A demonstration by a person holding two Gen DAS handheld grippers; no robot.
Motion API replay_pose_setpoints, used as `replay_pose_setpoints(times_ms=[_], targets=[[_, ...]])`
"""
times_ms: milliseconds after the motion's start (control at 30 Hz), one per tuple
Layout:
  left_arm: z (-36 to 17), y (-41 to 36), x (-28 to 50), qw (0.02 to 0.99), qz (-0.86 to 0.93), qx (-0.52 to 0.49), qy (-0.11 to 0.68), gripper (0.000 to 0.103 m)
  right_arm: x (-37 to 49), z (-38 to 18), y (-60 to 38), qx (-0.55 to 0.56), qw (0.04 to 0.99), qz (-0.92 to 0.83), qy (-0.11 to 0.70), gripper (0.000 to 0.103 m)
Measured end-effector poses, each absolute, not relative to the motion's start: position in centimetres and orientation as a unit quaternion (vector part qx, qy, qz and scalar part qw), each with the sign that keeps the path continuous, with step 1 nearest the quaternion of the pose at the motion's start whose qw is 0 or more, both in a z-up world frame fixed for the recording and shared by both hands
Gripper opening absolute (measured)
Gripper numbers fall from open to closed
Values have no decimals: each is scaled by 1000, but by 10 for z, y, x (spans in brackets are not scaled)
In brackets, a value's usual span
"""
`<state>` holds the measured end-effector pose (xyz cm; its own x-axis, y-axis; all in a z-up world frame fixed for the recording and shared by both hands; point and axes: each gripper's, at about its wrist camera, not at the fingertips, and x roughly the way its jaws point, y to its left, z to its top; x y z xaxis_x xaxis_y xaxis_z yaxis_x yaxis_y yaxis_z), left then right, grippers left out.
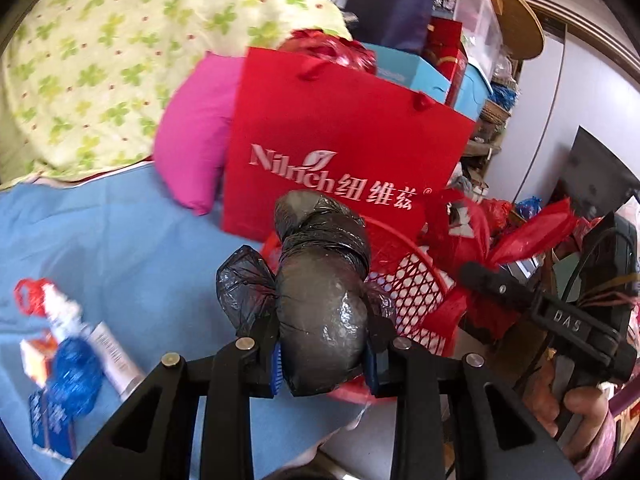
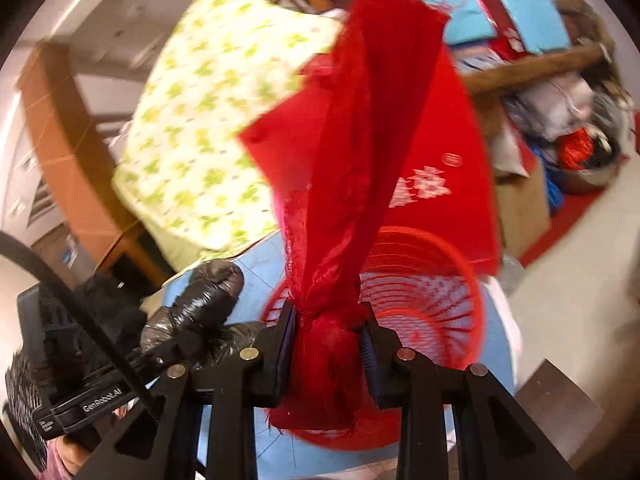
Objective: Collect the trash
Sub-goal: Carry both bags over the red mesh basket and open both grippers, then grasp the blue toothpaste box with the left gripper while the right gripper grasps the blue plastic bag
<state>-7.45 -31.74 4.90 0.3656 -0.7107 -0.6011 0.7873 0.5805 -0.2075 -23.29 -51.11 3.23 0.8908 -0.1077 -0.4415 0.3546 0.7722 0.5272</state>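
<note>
My left gripper is shut on a knotted black plastic bag, held above the blue sheet just in front of a red mesh basket. My right gripper is shut on a tied red plastic bag whose loose end stands upward, over the red mesh basket. In the left wrist view the right gripper shows at the right with the red plastic bag. In the right wrist view the black plastic bag and the left gripper show at the lower left.
A red paper shopping bag stands behind the basket, beside a pink pillow and a green-patterned quilt. Small packets and a tube lie on the blue sheet at left. Boxes and clutter are stacked behind.
</note>
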Motion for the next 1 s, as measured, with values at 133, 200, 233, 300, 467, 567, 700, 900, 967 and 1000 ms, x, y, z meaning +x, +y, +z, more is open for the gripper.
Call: replay_pose_setpoints(times_ms=[133, 200, 233, 300, 467, 567, 700, 900, 967, 1000], targets=[[41, -349, -68, 823, -451, 73, 339, 50, -226, 19, -533, 343, 906, -140, 204, 37], [37, -356, -65, 829, -436, 82, 341, 66, -220, 11, -540, 362, 896, -144, 213, 65], [36, -354, -64, 831, -432, 82, 342, 67, -218, 8, -540, 371, 892, -147, 213, 73], [35, -342, -63, 832, -430, 75, 343, 67, -222, 2, -534, 380, 892, -139, 204, 73], [43, -290, -61, 853, -407, 62, 322, 67, -232, 18, -512, 330, 921, -115, 171, 73], [45, -236, -57, 875, -367, 55, 310, 68, -233, 38, -482, 281, 944, -85, 148, 73], [41, -154, -48, 909, -286, 56, 298, 69, -224, 60, -437, 246, 960, -17, 130, 73], [19, -55, -41, 932, -170, 55, 315, 70, -190, 63, -371, 210, 963, 69, 155, 73], [8, -38, -42, 931, -156, 45, 328, 70, -170, 54, -348, 201, 959, 85, 181, 73], [0, -29, -41, 928, -152, 38, 339, 70, -159, 46, -343, 196, 957, 85, 196, 73]])
